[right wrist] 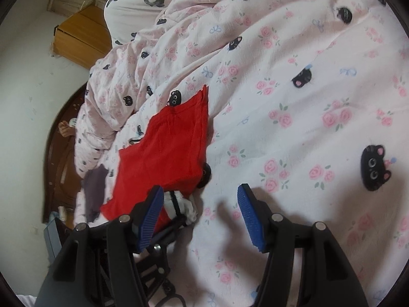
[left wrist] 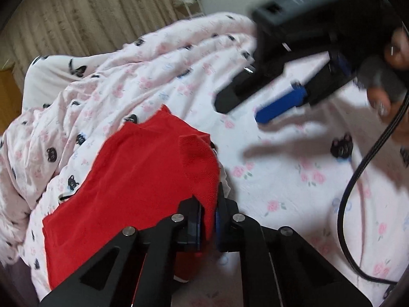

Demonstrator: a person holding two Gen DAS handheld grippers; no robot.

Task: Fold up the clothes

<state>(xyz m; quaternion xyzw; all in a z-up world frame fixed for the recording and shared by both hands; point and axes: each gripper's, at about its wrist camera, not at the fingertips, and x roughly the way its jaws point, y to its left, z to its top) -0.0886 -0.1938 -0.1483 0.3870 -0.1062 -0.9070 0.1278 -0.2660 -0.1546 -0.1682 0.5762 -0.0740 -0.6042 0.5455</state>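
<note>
red garment (left wrist: 143, 168): matt cloth with a fine knit grain, softly creased
quilt (right wrist: 294, 107): soft matt cotton-like cloth, printed with roses and black cat faces, rumpled into folds
left gripper (left wrist: 208, 220): matt black hard plastic arms, small shiny metal pins at the joints
right gripper (right wrist: 200, 215): matt black plastic; blue pads (right wrist: 249, 215) ribbed, rubbery in look
cable (left wrist: 358, 179): black, braided sheath, dull sheen
cabinet (right wrist: 81, 41): smooth orange-brown wood, low gloss
curtain (left wrist: 84, 12): beige cloth, rough-textured, pleated

Both wrist views look down, close, sharing the red garment (left wrist: 143, 168) on the bedspread (right wrist: 306, 128).
</note>
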